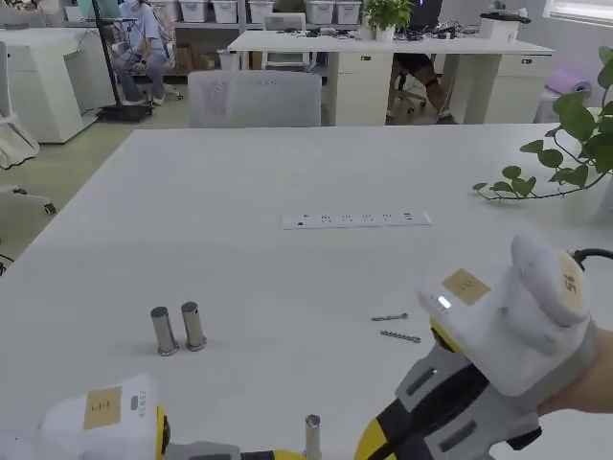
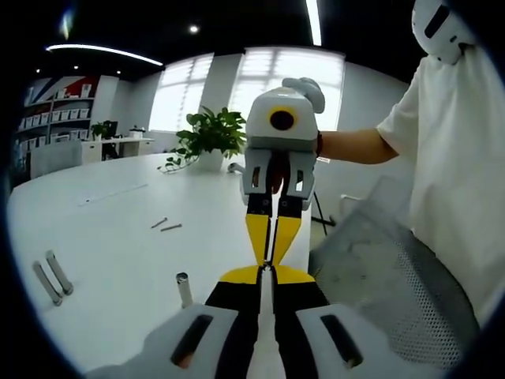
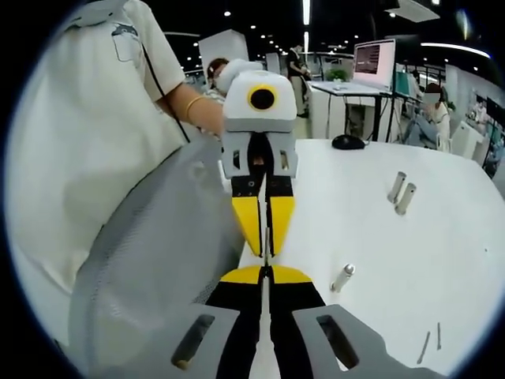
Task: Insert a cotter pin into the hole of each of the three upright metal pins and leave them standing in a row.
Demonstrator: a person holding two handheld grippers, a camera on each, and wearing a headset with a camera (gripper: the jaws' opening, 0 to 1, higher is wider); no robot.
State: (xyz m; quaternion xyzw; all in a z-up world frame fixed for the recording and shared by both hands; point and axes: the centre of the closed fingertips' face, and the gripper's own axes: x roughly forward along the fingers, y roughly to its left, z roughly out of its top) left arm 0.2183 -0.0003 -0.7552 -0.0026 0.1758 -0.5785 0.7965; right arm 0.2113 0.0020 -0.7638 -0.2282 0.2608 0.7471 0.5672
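Two upright metal pins (image 1: 178,329) stand side by side at the front left of the white table (image 1: 287,172). A third metal pin (image 1: 312,436) stands alone near the front edge, just behind the gripper tips. Two cotter pins (image 1: 395,326) lie flat to the right. My left gripper (image 2: 267,272) and my right gripper (image 3: 268,272) point at each other tip to tip, both with jaws shut. In the head view the left gripper (image 1: 259,452) comes in from the bottom left and the right gripper (image 1: 383,439) from the right. I cannot make out anything held.
A white power strip (image 1: 356,219) lies mid-table and a leafy plant (image 1: 565,153) reaches in at the right edge. A grey mesh chair (image 3: 158,260) stands close beside the table's front edge. Desks and seated people are far behind.
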